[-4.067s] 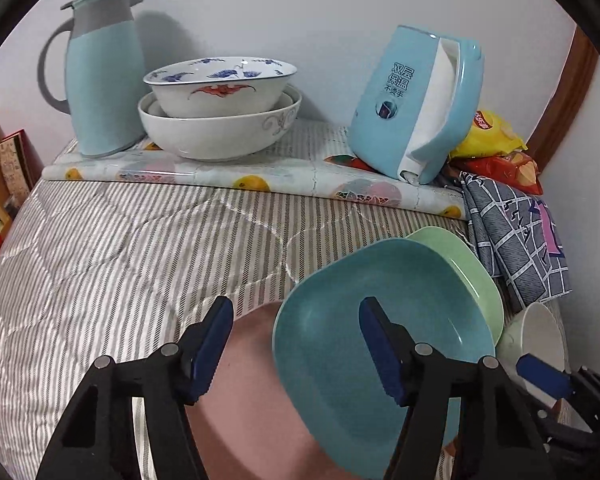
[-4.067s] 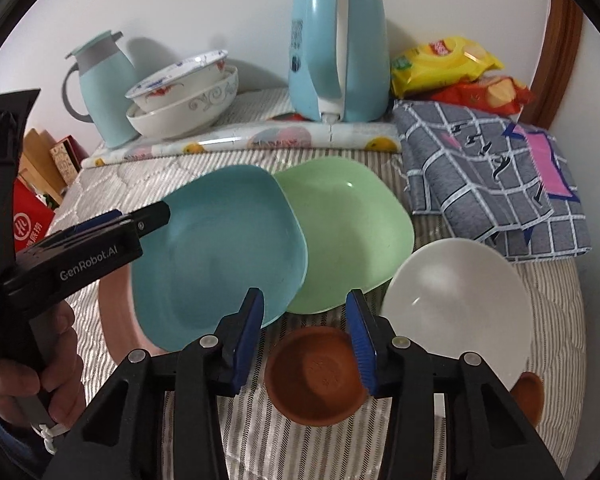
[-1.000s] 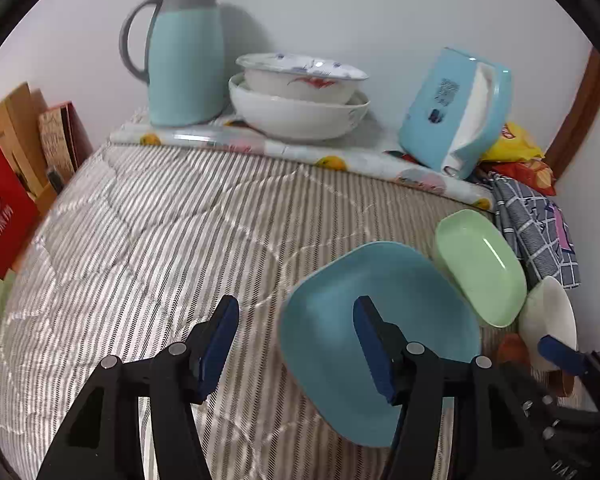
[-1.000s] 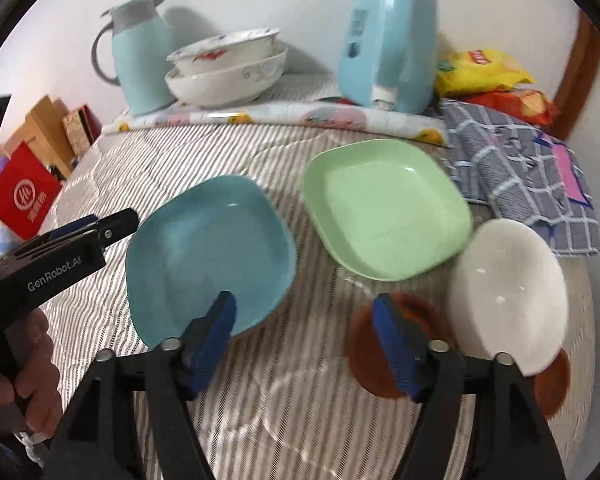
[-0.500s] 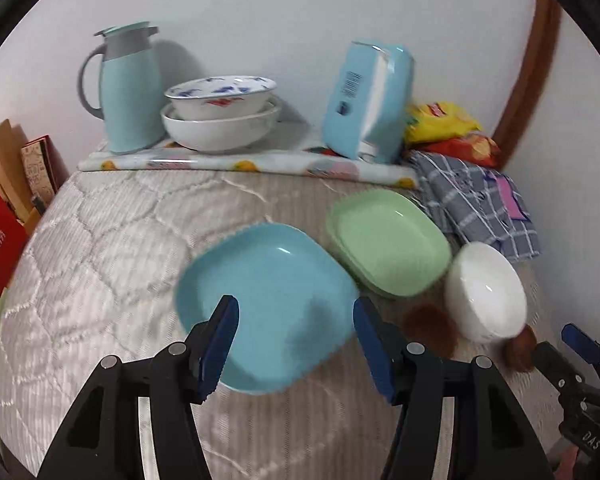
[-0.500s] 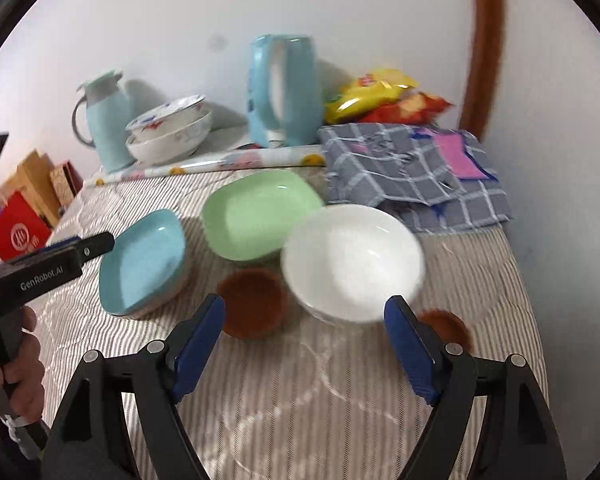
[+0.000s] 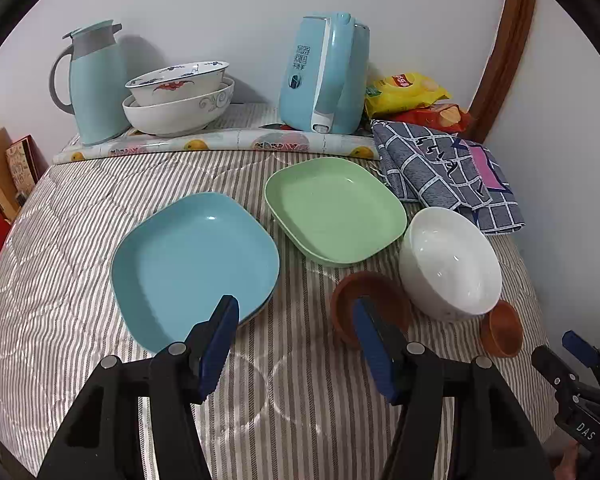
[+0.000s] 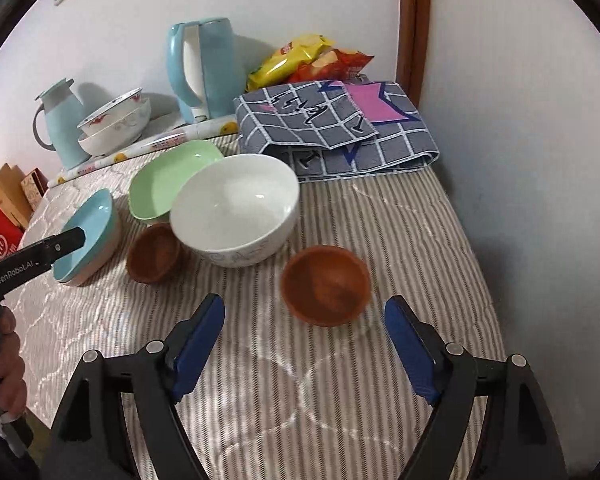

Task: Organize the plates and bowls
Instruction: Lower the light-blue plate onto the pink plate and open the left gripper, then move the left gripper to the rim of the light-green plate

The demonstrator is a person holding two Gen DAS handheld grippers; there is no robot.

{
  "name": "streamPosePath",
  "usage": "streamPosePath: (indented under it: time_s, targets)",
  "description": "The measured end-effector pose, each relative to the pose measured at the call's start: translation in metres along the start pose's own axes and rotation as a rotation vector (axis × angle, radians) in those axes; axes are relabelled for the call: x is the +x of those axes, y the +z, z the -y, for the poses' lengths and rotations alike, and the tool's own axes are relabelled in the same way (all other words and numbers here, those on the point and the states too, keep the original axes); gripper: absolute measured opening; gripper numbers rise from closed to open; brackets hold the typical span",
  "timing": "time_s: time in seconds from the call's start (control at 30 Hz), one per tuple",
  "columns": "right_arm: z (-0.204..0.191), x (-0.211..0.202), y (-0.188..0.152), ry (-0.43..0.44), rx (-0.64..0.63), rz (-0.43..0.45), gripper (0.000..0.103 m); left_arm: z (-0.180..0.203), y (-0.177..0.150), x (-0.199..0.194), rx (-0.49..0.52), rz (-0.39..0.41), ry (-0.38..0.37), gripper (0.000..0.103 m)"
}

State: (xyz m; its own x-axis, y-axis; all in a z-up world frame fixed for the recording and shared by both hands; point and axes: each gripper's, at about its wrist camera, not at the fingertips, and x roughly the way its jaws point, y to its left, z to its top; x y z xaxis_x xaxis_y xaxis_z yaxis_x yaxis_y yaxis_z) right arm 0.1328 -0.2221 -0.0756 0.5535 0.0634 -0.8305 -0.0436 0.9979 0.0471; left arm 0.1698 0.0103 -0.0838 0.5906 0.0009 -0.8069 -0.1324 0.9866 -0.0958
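On the striped quilt a blue plate (image 7: 196, 264) lies on a pink plate (image 8: 100, 258), beside a green plate (image 7: 336, 210), a white bowl (image 7: 450, 260) and two small brown bowls. My left gripper (image 7: 294, 308) stands open and empty, near the blue plate's front rim; its right finger hides part of one brown bowl (image 7: 370, 304). My right gripper (image 8: 304, 308) is open wide, with the other brown bowl (image 8: 326, 284) just ahead of its fingertips, untouched. The white bowl (image 8: 236, 208) sits behind that one.
At the back stand a blue kettle (image 7: 326, 76), a thermos jug (image 7: 94, 84) and two stacked patterned bowls (image 7: 178, 102). A folded checked cloth (image 8: 332, 128) and snack bags (image 8: 304, 58) lie at the back right by the wall. Boxes (image 7: 4, 184) stand off the left edge.
Both grippers have shifted right and drawn back from the blue plate. The right gripper's jaws have widened, and the far-right brown bowl has come in front of them.
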Motion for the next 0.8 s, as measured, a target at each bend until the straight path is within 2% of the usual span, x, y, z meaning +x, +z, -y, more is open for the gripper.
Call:
streamPosePath:
  time_s: [0.23, 0.47, 0.6, 0.73, 0.8]
  targets:
    - [-0.010, 0.004, 0.027, 0.038, -0.006, 0.051, 0.080, -0.001, 0.023, 0.010, 0.007, 0.016, 0.015, 0.058]
    - [-0.036, 0.023, 0.072, 0.090, -0.052, 0.055, 0.059, -0.011, 0.054, 0.030, -0.017, 0.013, 0.018, 0.057]
    - [-0.054, 0.039, 0.097, 0.116, -0.075, 0.045, 0.055, -0.015, 0.068, 0.041, -0.015, 0.013, 0.026, 0.057]
    - [-0.067, 0.051, 0.115, 0.138, -0.090, 0.030, 0.045, -0.021, 0.082, 0.053, -0.021, 0.001, 0.020, 0.057]
    - [-0.074, 0.059, 0.123, 0.142, -0.101, 0.018, 0.044, -0.025, 0.087, 0.060, -0.030, -0.004, 0.021, 0.057]
